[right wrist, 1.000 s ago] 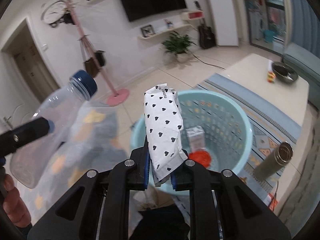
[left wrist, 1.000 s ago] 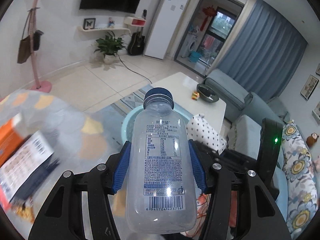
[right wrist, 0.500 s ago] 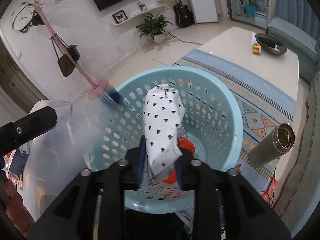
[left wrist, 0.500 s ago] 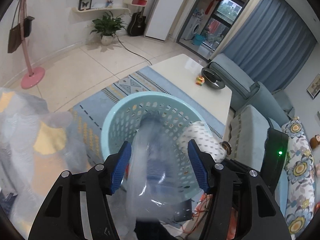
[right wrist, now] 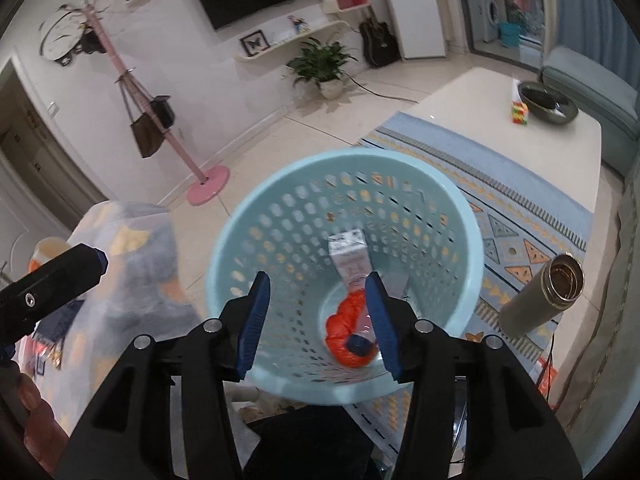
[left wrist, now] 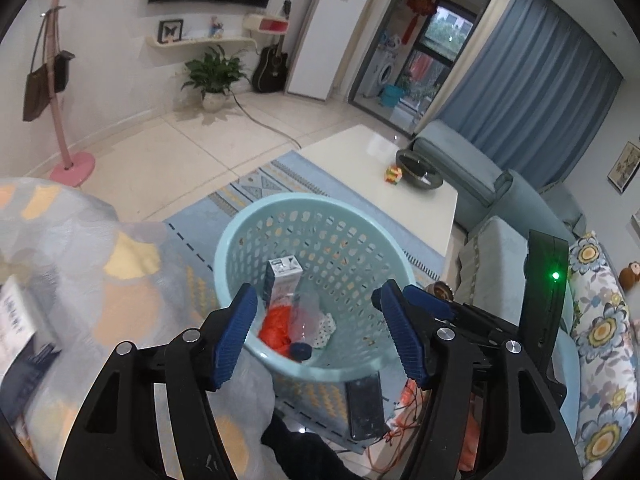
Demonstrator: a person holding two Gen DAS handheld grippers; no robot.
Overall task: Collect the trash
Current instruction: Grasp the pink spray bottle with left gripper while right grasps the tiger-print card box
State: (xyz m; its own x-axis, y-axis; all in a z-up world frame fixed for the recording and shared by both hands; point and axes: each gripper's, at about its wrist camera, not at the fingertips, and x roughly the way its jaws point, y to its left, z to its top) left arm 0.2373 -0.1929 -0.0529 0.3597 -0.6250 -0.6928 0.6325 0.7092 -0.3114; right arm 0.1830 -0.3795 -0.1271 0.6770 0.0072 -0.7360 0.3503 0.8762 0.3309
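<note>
The left gripper is spread wide and holds nothing, and the right gripper is spread wide too. Both hang over the light blue basket – the trash lies down below them, at its bottom. There the clear bottle with a blue cap lies on the orange bag, beside the spotted wrapper and a small white carton.

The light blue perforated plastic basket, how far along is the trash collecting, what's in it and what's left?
Done: the light blue perforated plastic basket holds a clear plastic bottle with a dark blue cap, a white heart-print wrapper, a small white carton and crumpled orange trash. In hand: nothing; the left gripper and right gripper are open above it. Left: possibly the papers at the left view's edge; they are too blurred to judge.
</note>
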